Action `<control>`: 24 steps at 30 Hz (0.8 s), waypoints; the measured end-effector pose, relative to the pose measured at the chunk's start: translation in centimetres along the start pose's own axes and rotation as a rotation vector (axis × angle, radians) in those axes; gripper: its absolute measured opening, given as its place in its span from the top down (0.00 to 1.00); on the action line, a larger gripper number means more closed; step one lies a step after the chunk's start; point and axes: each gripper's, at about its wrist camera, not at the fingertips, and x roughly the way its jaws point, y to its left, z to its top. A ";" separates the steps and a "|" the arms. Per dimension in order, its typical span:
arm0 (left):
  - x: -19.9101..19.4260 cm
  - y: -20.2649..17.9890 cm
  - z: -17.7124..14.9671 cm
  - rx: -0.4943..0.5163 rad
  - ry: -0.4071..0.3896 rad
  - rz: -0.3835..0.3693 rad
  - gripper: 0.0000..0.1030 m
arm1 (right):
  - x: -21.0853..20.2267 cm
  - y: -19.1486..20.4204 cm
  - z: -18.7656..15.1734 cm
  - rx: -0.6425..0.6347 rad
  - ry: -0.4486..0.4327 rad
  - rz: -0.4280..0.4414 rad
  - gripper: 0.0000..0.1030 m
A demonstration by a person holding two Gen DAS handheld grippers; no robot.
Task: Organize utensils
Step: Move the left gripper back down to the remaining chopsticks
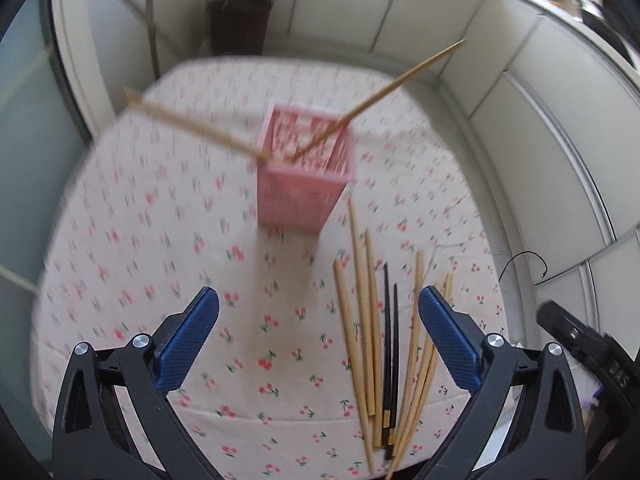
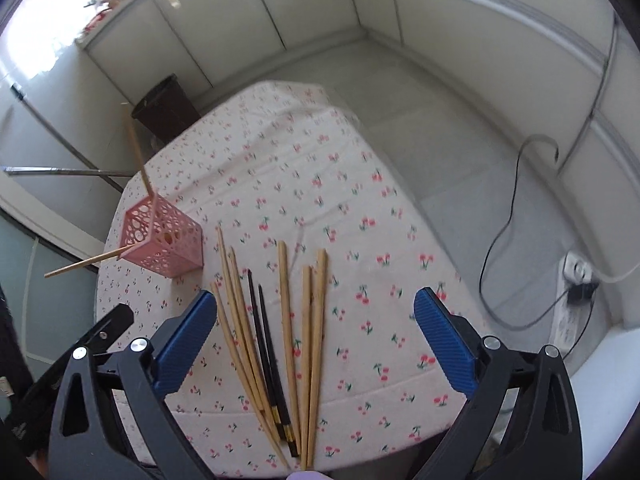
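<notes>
On the cherry-print tabletop (image 2: 320, 128) stands a pink holder (image 2: 168, 240) with two chopsticks already in it. The loose chopsticks (image 2: 284, 320) lie lengthwise between the released right tongs (image 2: 316, 332), nearer them. The left tongs (image 1: 320, 332), also released, see the pile off to the right.

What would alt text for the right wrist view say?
The right tongs hang open over a fan of wooden chopsticks and a black pair on a cherry-print tablecloth. At the left, a pink perforated holder has two wooden chopsticks leaning out of it.
</notes>
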 end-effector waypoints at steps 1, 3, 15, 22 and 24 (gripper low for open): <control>0.8 0.1 -0.1 -0.019 0.024 0.004 0.07 | 0.5 -0.5 0.0 0.024 0.026 0.005 0.07; 2.6 0.4 -0.1 -0.052 0.074 0.026 0.07 | 1.4 -1.3 0.0 0.065 0.077 0.025 0.07; 9.7 -0.6 0.4 -0.139 0.126 0.236 0.09 | 3.0 -3.8 0.0 0.213 0.198 0.119 0.07; 12.4 -1.7 0.1 -0.121 0.149 0.274 0.24 | 3.1 -4.7 0.4 0.244 0.199 0.115 0.07; 12.5 -2.2 0.1 -0.111 0.135 0.275 0.26 | 3.3 -4.9 0.4 0.253 0.205 0.114 0.07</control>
